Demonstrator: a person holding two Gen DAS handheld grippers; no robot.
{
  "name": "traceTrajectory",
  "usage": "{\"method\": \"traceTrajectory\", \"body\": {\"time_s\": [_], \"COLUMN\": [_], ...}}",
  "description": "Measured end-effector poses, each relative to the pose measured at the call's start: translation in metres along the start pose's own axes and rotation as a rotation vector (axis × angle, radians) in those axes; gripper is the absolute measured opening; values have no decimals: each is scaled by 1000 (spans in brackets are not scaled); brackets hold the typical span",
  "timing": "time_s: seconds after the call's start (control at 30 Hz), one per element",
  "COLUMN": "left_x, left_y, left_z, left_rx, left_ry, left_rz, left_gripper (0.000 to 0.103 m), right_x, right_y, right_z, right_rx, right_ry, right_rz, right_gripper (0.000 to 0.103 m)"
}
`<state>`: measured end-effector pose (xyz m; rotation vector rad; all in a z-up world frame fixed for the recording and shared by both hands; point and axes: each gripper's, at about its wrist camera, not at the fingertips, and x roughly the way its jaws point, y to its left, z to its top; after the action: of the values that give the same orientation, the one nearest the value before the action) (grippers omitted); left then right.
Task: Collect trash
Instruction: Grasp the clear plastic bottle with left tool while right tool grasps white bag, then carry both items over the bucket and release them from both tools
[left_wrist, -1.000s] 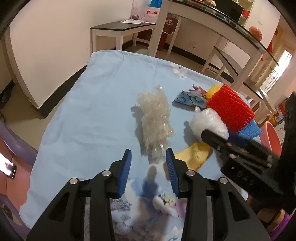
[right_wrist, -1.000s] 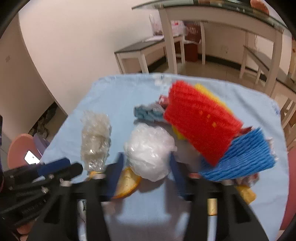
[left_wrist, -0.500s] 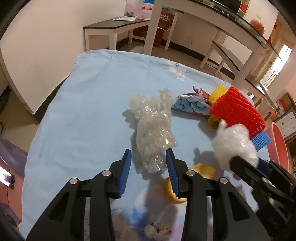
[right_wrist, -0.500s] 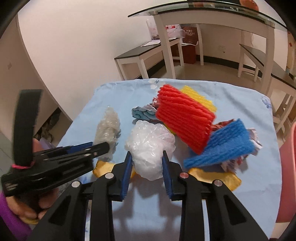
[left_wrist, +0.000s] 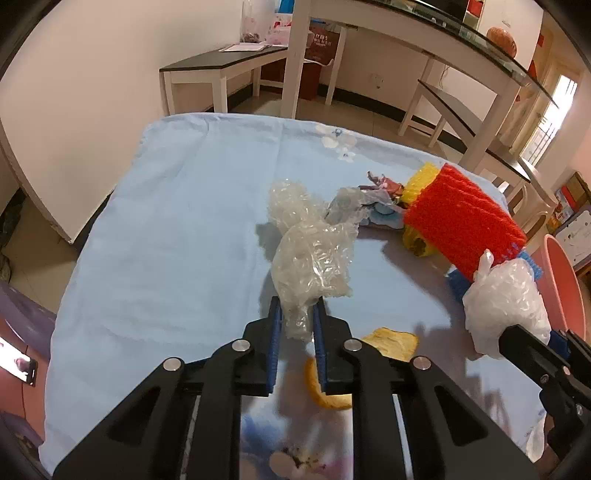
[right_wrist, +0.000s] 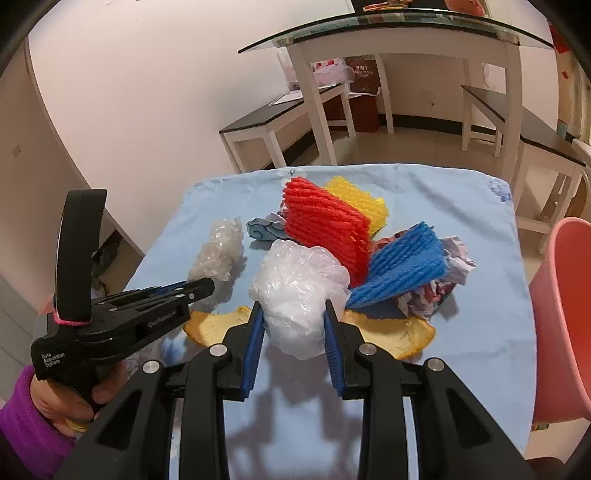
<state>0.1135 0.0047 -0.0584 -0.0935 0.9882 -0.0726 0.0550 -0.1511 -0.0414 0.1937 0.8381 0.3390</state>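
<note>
The left gripper (left_wrist: 297, 317) is pinching the near end of a clear wrap (left_wrist: 310, 254); its jaws have just been closing, and the blue pads (left_wrist: 275, 332) are now pressing the crinkled film from both sides. The rest of the wrap is trailing away toward 12 o'clock from the fingertips, lying on the blue cloth (left_wrist: 184, 229).

The right gripper (right_wrist: 293, 325) is holding a white bag (right_wrist: 299, 291) between its 2 pads, narrow but not fully shut, with the bag bulging out past the tips toward 12 o'clock. In the left view that bag (left_wrist: 506, 302) is hanging at 3 o'clock of the left gripper, well apart from the wrap.

From the right gripper, a red net (right_wrist: 325, 229) is standing at 12 o'clock just behind the bag, a yellow net (right_wrist: 360, 199) behind it, and a blue net (right_wrist: 402, 269) at 1 o'clock. A peel (right_wrist: 391, 332) is lying on the cloth at 3 o'clock, and another peel (right_wrist: 214, 325) at 9 o'clock. A pink bin (right_wrist: 565, 314) is standing beside the table at the far right. A hand (right_wrist: 74, 398) in a purple sleeve (right_wrist: 26, 432) is gripping the left tool's handle at 8 o'clock.
</note>
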Motion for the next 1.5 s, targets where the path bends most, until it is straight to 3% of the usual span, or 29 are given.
{"method": "traceTrajectory", "body": {"time_s": [0.33,0.67,1.0,1.5], "left_x": [-38,-66,-69,-62], "left_y": [-17,-67,-129,-217], "left_z": [-4,-5,-5,-8], "left_rx": [27,113,207,342], "left_ry": [-66,-117,-129,-113], "left_rz": [-7,-57,-116,-204], "left_gripper": [15,15,15,15], "right_x": [-24,-59,-96,-129], "right_y": [-10,-37,-88,-165], "right_z": [-1,-12,-20,-34], "right_rx": [24,76,172,325], "right_ry": [-54,-113,-186,-226], "right_rz": [-1,-45,-137,-262], "right_gripper": [30,30,30,30]}}
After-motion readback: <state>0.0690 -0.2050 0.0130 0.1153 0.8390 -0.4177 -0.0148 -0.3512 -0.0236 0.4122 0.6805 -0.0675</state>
